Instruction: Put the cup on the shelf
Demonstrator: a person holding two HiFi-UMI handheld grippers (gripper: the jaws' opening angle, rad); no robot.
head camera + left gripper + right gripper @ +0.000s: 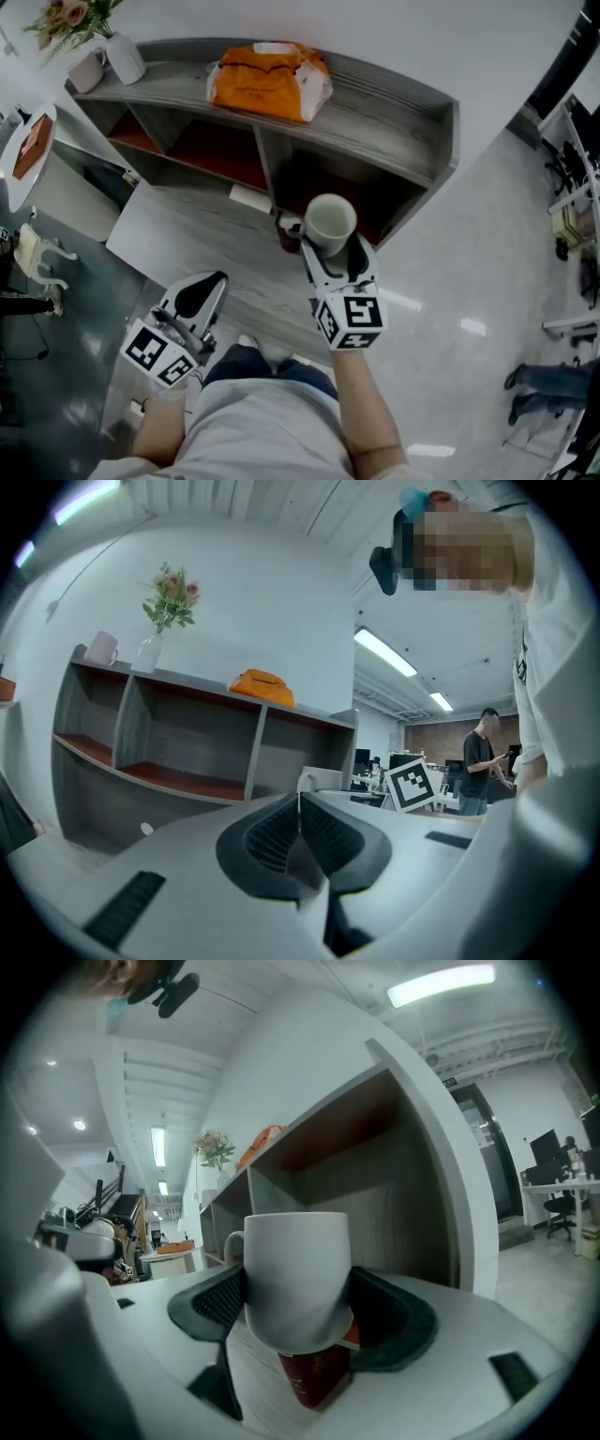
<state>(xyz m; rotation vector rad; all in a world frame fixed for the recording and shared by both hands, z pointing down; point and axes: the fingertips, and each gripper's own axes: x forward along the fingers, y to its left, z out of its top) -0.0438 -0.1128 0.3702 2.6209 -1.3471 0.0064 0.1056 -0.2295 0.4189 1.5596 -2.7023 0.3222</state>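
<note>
The right claw [333, 246] squeezes the white cup [330, 221] upright, just in front of the shelf [394, 112], while the left claw [202, 291] hangs back, closed and empty.

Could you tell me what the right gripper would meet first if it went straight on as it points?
Probably the shelf, at the back panel of its right-hand compartment, straight behind the white cup that the right gripper clamps. A dark red object below that line might come first; depth is unclear.

Grey shelf [394, 103] with orange bag [269, 80], vase [125, 58], mug [87, 70] on top
</note>
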